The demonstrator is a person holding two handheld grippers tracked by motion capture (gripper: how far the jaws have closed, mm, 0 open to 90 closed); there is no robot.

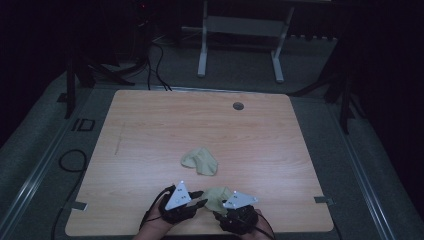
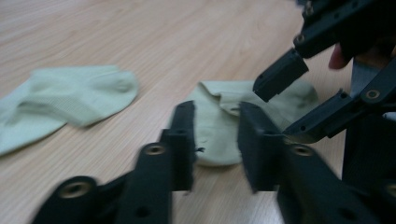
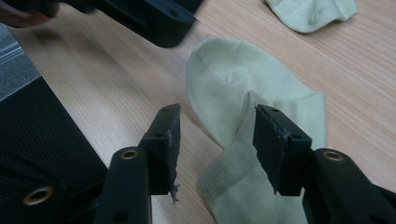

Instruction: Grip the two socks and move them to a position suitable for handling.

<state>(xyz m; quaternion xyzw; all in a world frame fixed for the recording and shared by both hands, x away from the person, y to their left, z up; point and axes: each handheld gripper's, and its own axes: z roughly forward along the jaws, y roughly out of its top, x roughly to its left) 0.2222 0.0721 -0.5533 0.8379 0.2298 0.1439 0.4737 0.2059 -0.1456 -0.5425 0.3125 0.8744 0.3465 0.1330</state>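
Note:
Two pale green socks lie on the wooden table (image 1: 150, 130). The far sock (image 1: 200, 161) is bunched near the middle. The near sock (image 1: 216, 196) lies flat between my two grippers at the front edge. My left gripper (image 2: 215, 112) points at the near sock (image 2: 219, 135) with a gap between its jaws, and nothing is pinched there. My right gripper (image 3: 218, 114) hovers open over the near sock (image 3: 233, 88), and its ribbed cuff (image 3: 233, 186) lies below the jaws. From the left gripper view, the right gripper (image 2: 292, 109) stands open above the sock's far side.
The far sock (image 2: 70, 98) lies to the left in the left gripper view, and at the top right edge (image 3: 313, 11) in the right gripper view. A round cable hole (image 1: 238, 106) sits at the table's back. A white desk frame (image 1: 240, 30) stands beyond the table.

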